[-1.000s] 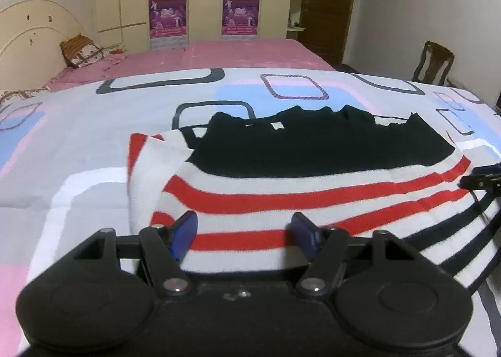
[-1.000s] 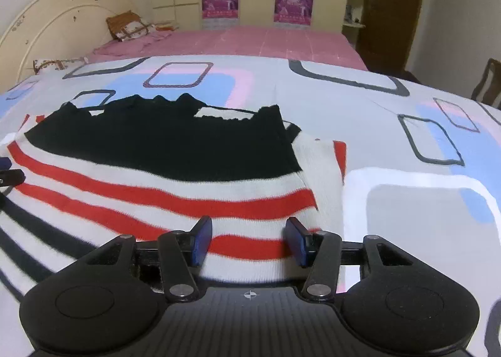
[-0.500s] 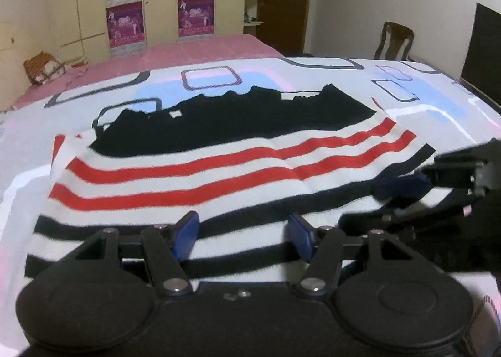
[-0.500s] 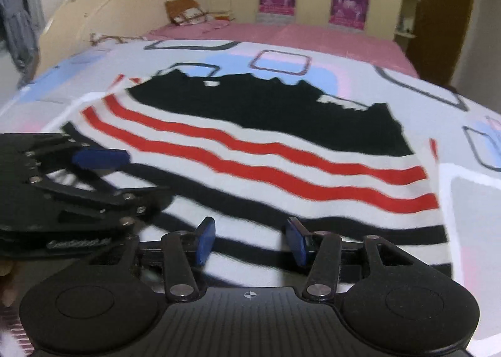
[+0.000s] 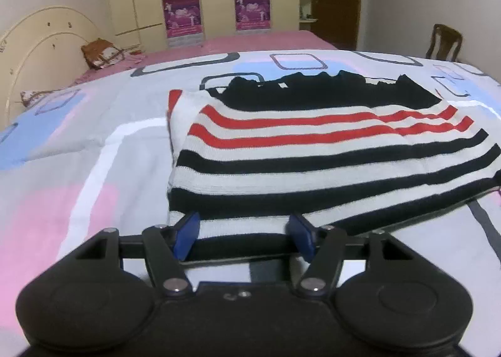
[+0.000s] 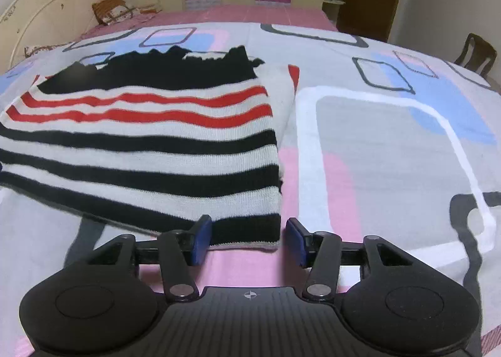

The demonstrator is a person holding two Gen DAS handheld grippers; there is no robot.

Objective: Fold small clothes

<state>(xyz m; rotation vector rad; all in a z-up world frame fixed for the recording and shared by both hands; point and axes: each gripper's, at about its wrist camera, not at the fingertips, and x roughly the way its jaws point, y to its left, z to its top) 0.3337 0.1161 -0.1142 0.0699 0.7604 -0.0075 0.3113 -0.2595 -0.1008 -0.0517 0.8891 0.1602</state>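
A striped sweater (image 5: 313, 153) lies flat on the bedspread (image 5: 94, 153), black at the far end, then red stripes, then black stripes toward me. My left gripper (image 5: 244, 235) sits at its near left corner; the jaws are closing a little, the striped hem lies between the blue pads (image 5: 187, 235) and they do not press on it. In the right wrist view the sweater (image 6: 141, 144) fills the left half. My right gripper (image 6: 249, 238) stands open at the near right corner, with the hem's corner between its pads (image 6: 202, 239). A folded-in sleeve shows along each side.
The patterned bedspread (image 6: 391, 144) stretches wide to either side of the sweater. A cream headboard (image 5: 37, 43) and a brown cushion (image 5: 100, 54) are at the far left. A wooden chair (image 6: 476, 53) stands beyond the bed on the right, with a wardrobe carrying posters (image 5: 180, 17) behind.
Both grippers have drawn back from the red stripes to the sweater's near hem. Half a second ago each saw the other close by; now neither does.
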